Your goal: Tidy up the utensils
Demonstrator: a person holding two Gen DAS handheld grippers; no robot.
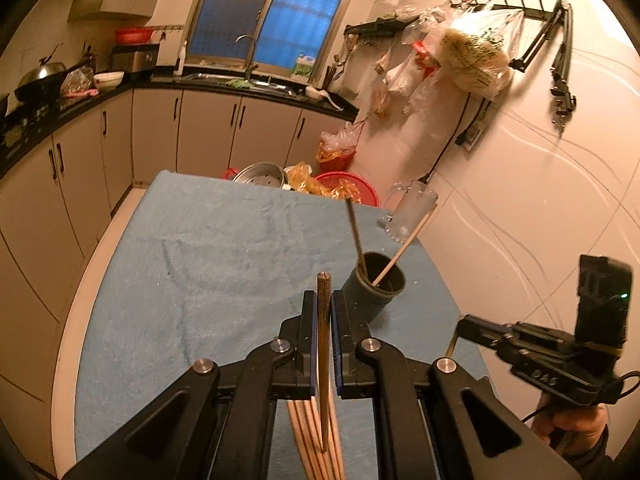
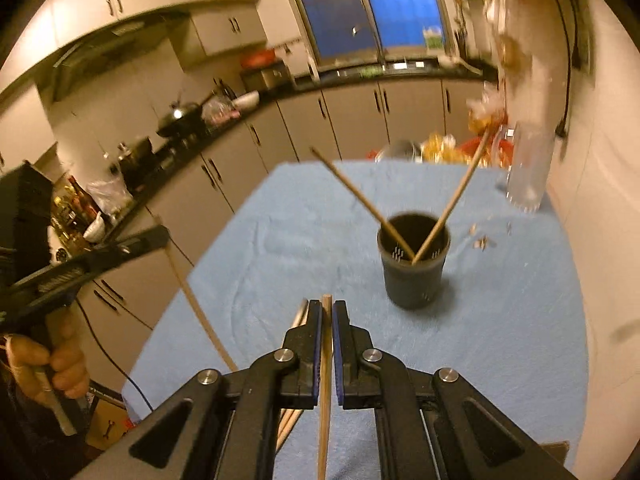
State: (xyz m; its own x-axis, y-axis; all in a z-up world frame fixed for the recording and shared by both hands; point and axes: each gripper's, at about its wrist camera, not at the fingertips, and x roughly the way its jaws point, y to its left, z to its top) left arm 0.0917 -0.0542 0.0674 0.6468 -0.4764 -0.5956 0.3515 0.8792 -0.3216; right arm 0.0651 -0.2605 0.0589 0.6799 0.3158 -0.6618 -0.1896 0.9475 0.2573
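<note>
Both grippers are clamped on a chopstick each, left gripper [image 1: 323, 312] and right gripper [image 2: 327, 320], and the dark holder cup [image 1: 374, 282] sits centre-right with two sticks crossed inside, so a sloppy drop could easily snag those or tip the cup.

Both wrist views overlook the holder [image 1: 376, 282] closely.

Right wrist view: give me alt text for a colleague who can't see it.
The right tool is shut on a wooden chopstick above a blue-clothed table. Ahead stands a dark utensil cup with two chopsticks crossed inside. The left tool, at left, holds another chopstick.
</note>
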